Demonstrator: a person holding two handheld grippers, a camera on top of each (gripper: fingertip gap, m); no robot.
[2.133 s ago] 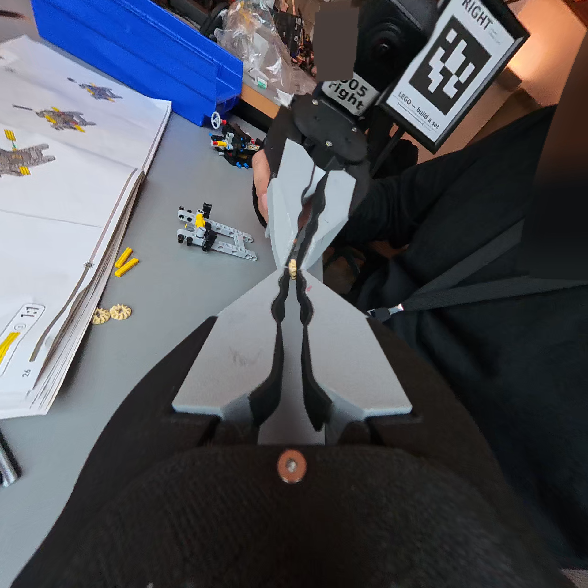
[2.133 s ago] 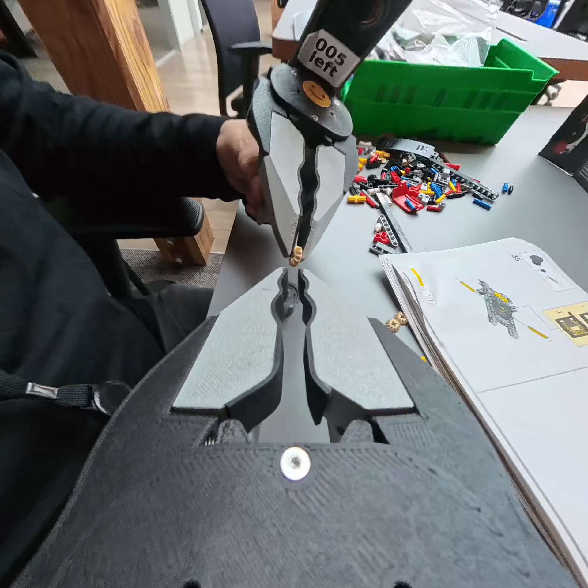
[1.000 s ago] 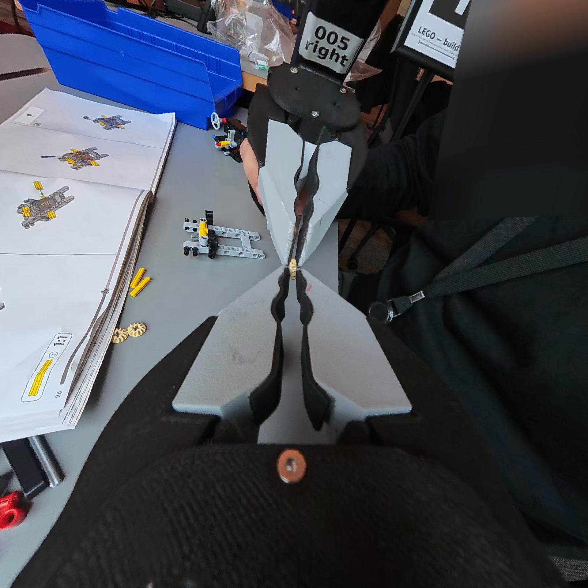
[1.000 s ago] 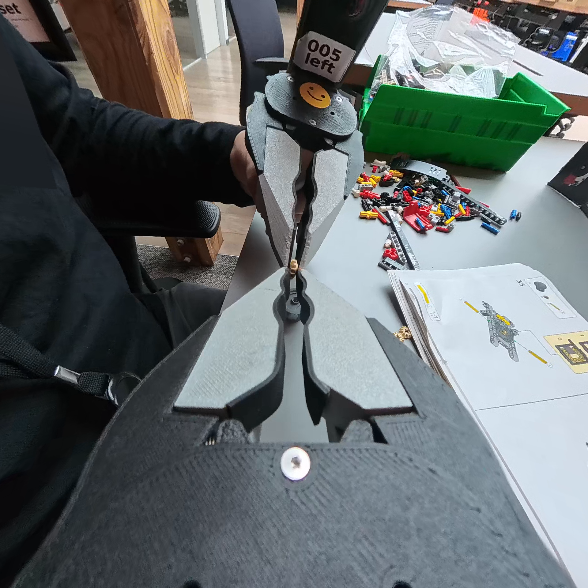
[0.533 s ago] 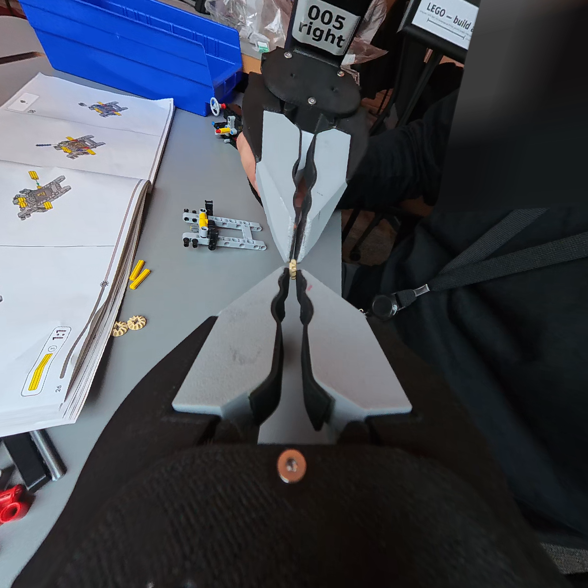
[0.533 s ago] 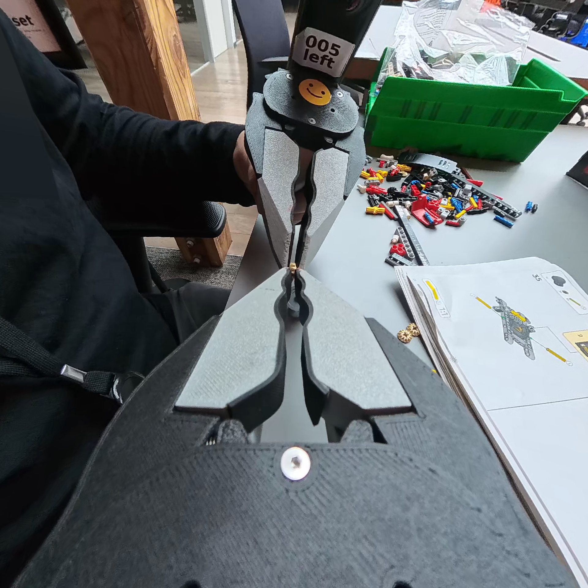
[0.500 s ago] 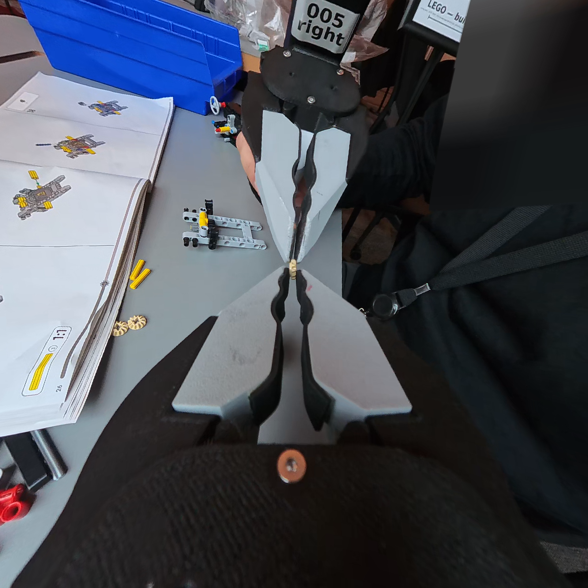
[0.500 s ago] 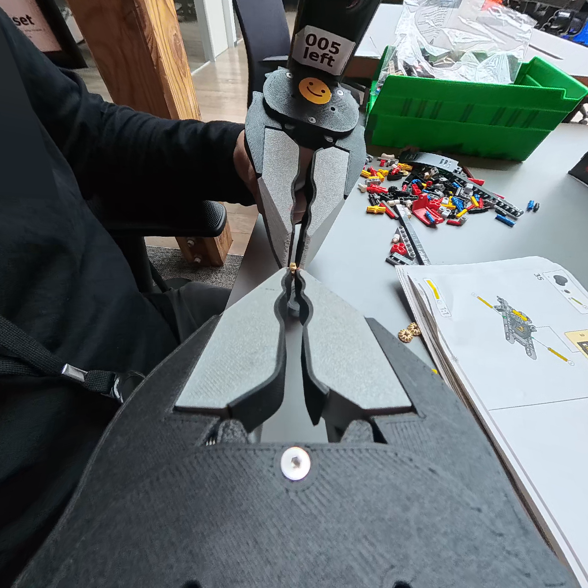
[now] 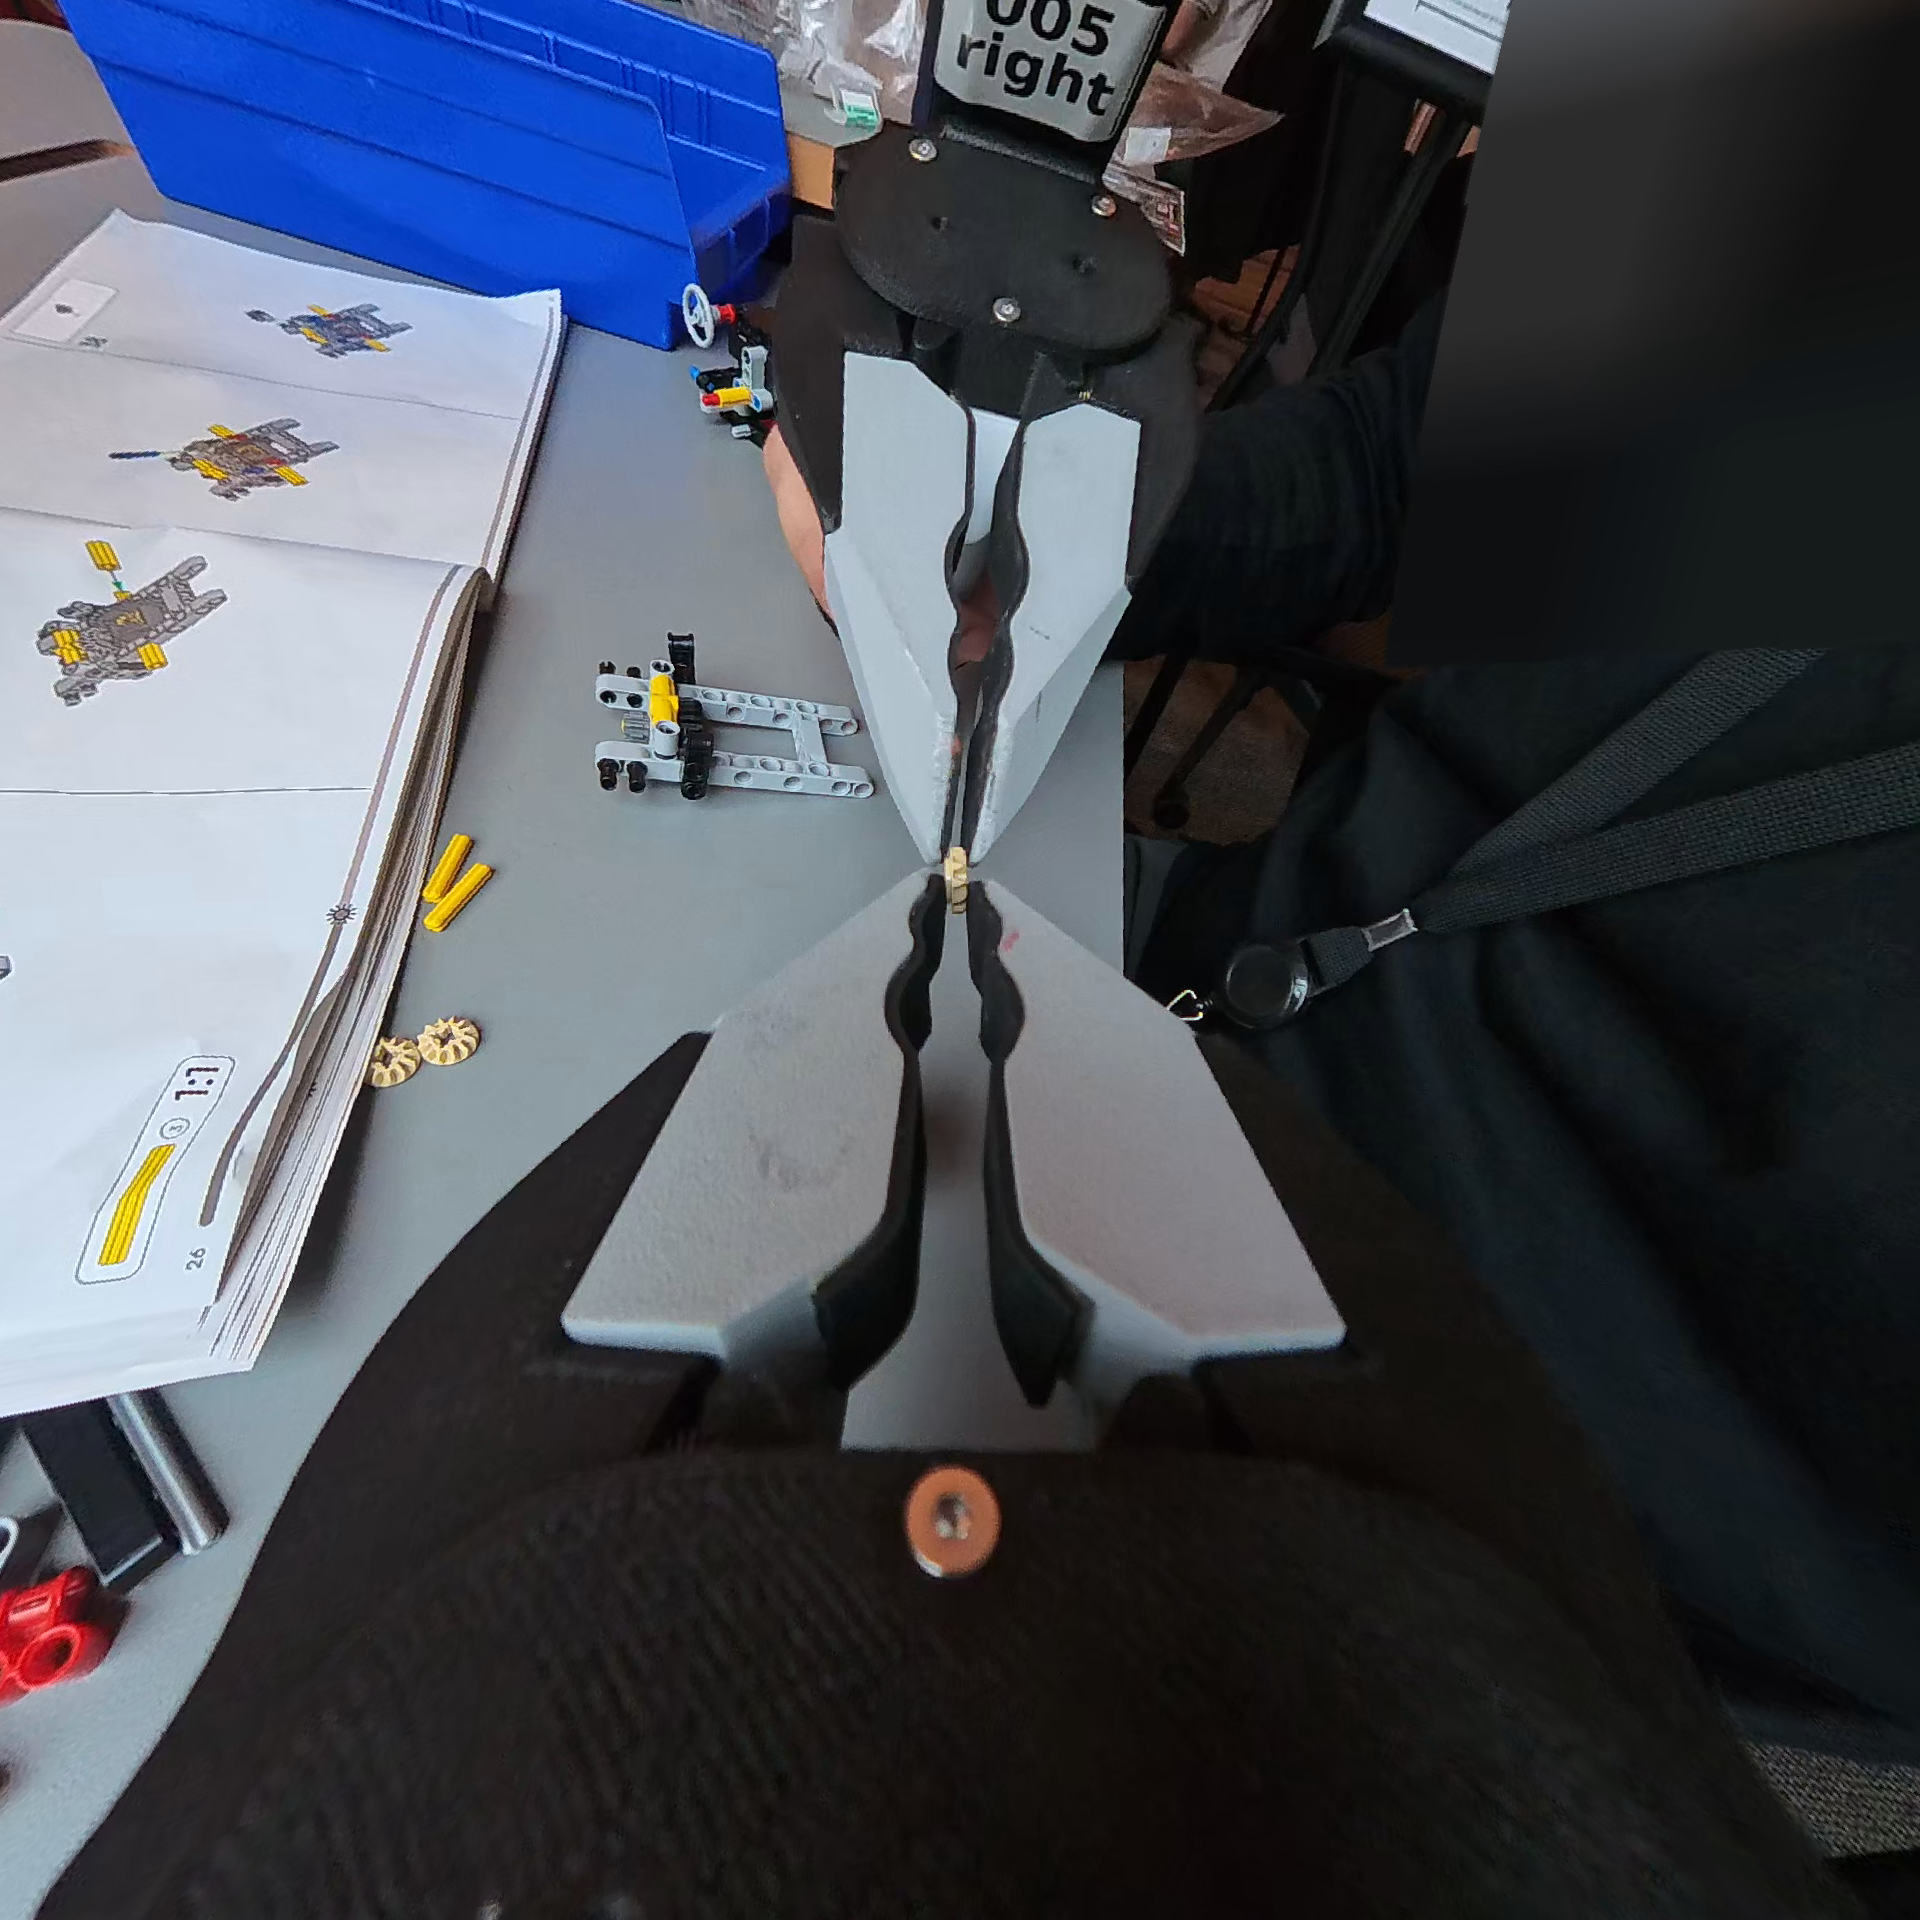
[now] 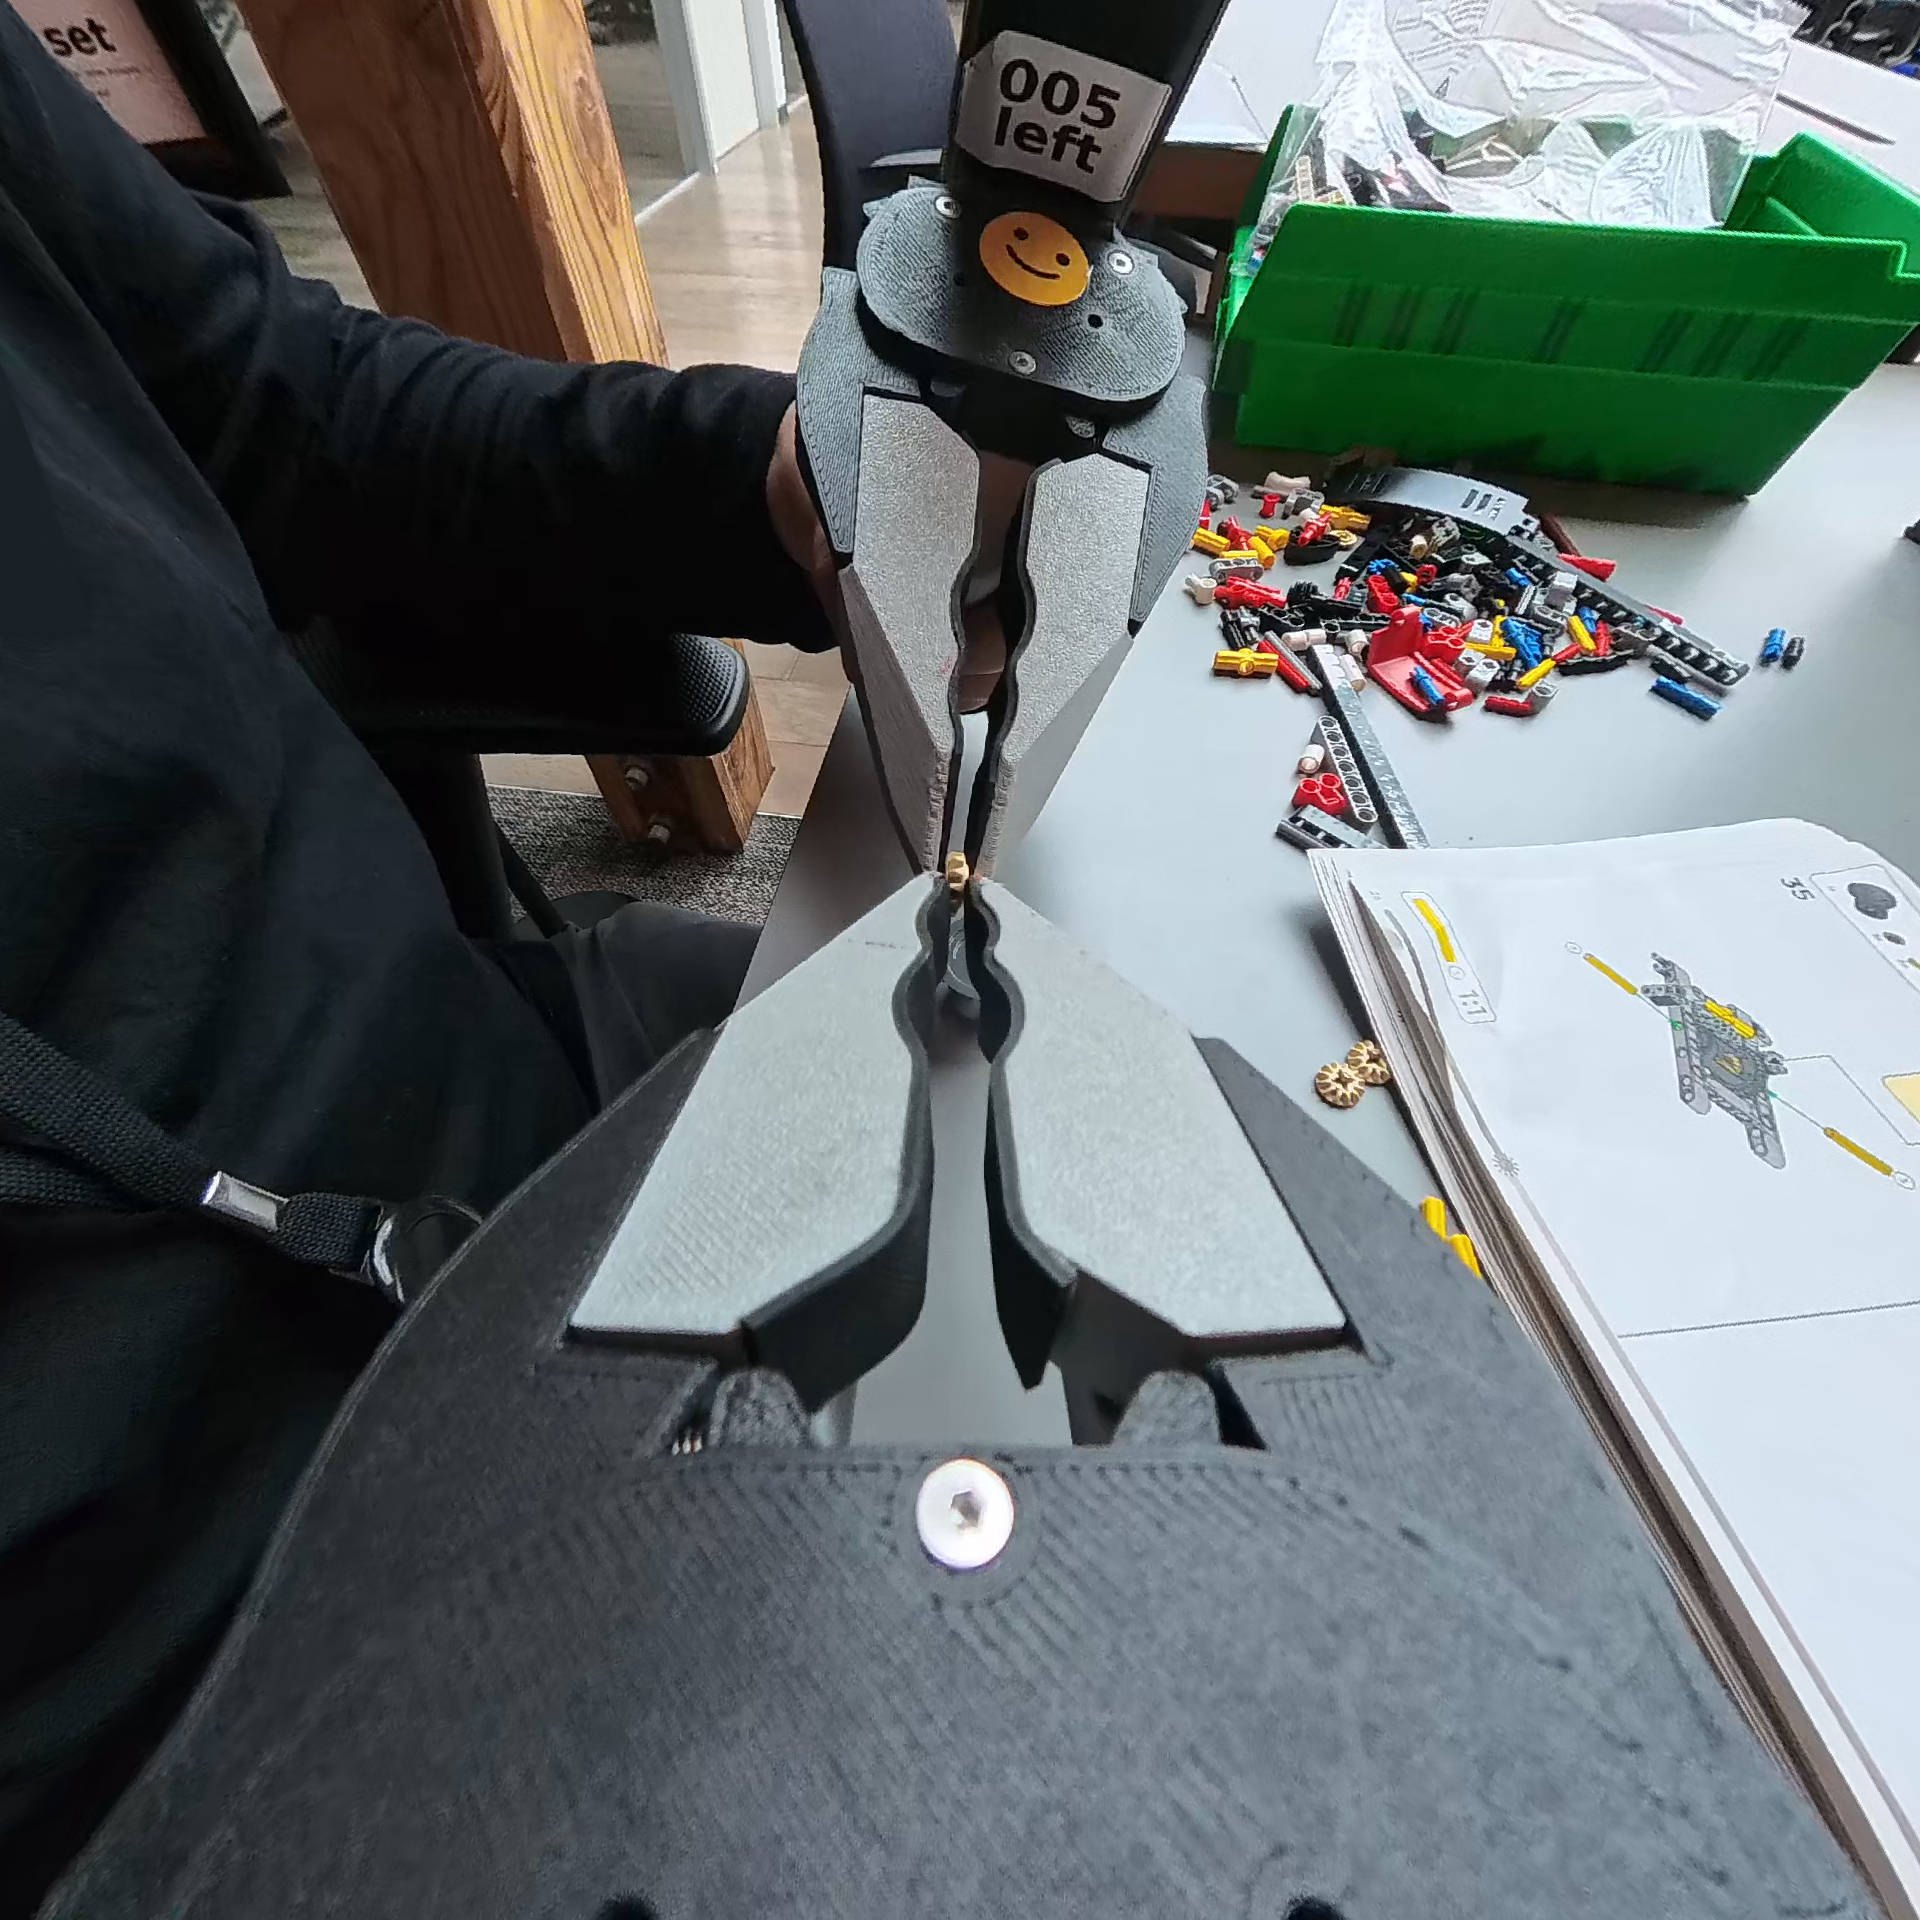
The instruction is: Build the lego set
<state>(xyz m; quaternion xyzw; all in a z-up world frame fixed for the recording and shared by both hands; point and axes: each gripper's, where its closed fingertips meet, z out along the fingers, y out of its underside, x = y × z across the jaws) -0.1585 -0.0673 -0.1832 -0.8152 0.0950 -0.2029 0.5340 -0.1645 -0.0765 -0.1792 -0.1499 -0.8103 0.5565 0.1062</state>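
Note:
My left gripper (image 9: 953, 896) is shut on a small tan gear (image 9: 956, 878) at its fingertips. My right gripper (image 10: 954, 885) faces it tip to tip, above the table's near edge. It is shut on a small grey part (image 10: 961, 992) that sits in the hollow between its jaws. The tan gear (image 10: 957, 865) touches the right gripper's tips. The right gripper also shows in the left wrist view (image 9: 961, 844), and the left gripper in the right wrist view (image 10: 961, 854). A grey beam frame with black and yellow pieces (image 9: 727, 743) lies on the table.
An open instruction booklet (image 9: 208, 727) lies beside two tan gears (image 9: 426, 1049) and two yellow axles (image 9: 455, 883). A blue bin (image 9: 447, 135) stands behind. A green bin (image 10: 1558, 343) and a pile of loose pieces (image 10: 1455, 623) are farther off. The person's dark clothing fills one side. The tips of both grippers are at nearly the same place.
The two grippers have come closer together, so the small gap between the gear and the right gripper's tips has closed. Both stay shut.

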